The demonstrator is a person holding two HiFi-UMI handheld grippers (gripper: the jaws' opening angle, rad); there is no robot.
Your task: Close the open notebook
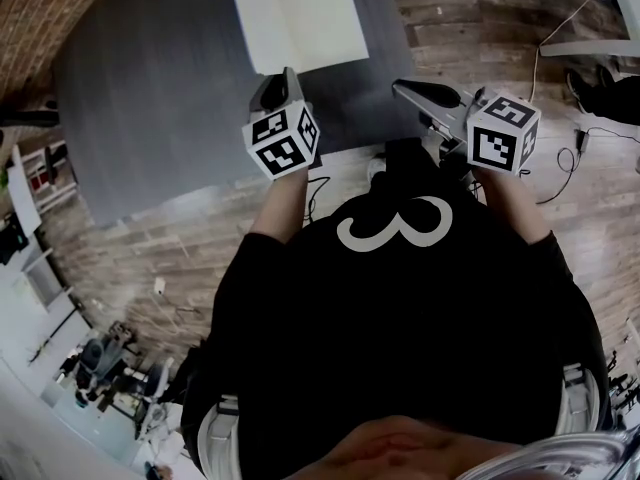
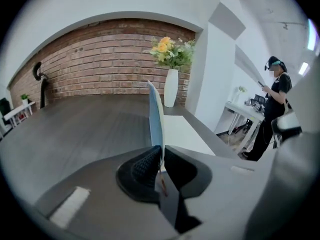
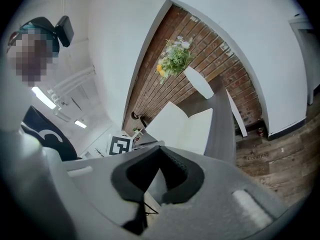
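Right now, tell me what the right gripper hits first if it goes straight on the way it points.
Probably the open notebook: its white pages lie straight beyond the right gripper, on the grey table. Depth is unclear; the table short of it could come first.

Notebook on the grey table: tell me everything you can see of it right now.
The notebook is thin, with blank white pages and a light blue cover that looks like card. It lies open on the dark grey table. Its right half rests flat on the tabletop. Its left half stands upright, seen edge-on in the left gripper view, with the blue face outward and the white page inward. The left gripper has its jaws shut on that half's near edge.
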